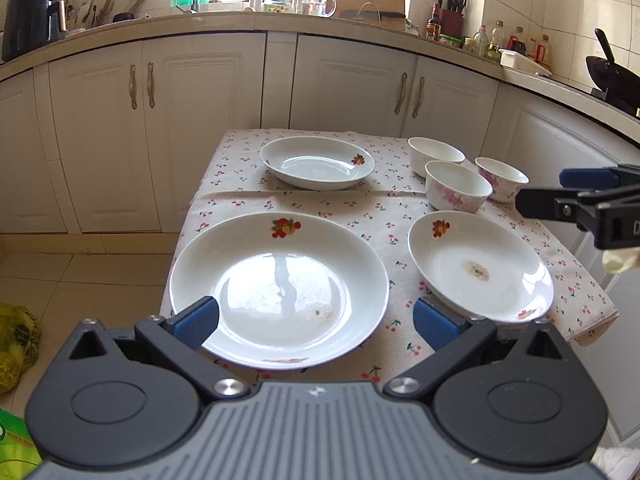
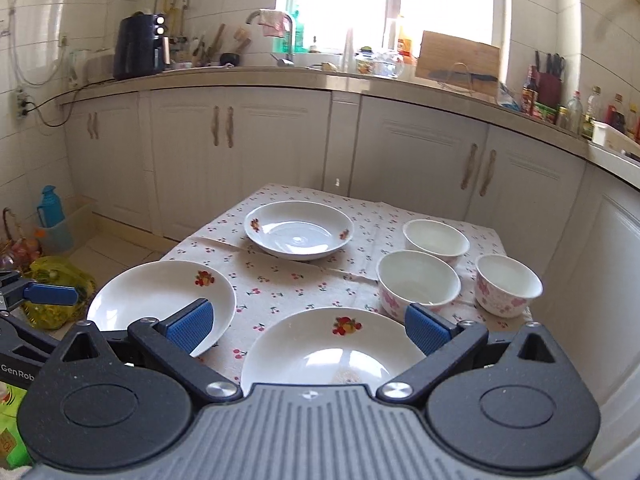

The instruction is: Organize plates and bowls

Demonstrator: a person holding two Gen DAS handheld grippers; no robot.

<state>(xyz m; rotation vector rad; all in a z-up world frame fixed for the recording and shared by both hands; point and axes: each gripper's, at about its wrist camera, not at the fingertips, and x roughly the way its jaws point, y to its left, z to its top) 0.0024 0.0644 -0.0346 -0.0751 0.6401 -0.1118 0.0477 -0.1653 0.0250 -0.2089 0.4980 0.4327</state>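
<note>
We held the left gripper low at the near left of the table. Its jaws stood wide open and held nothing. The near left plate lay just in front of it, flat on the cherry cloth, with a small brown spot on it.

We think the first job was to pick this plate up. To do it well, we should slide one finger under the near rim and one over it, then pinch softly. The plate looked smooth and could slip, so a slow lift was best.

In the middle, at the far side, sat the far plate. It looked like a good spot for a pile.

Next came the near right plate, also with a brown spot. The right gripper hung just over its near rim. Its jaws were wide open too, with nothing in them.

At the far right stood three bowls, close to each other. We should keep well clear of them when we moved plates.
</note>
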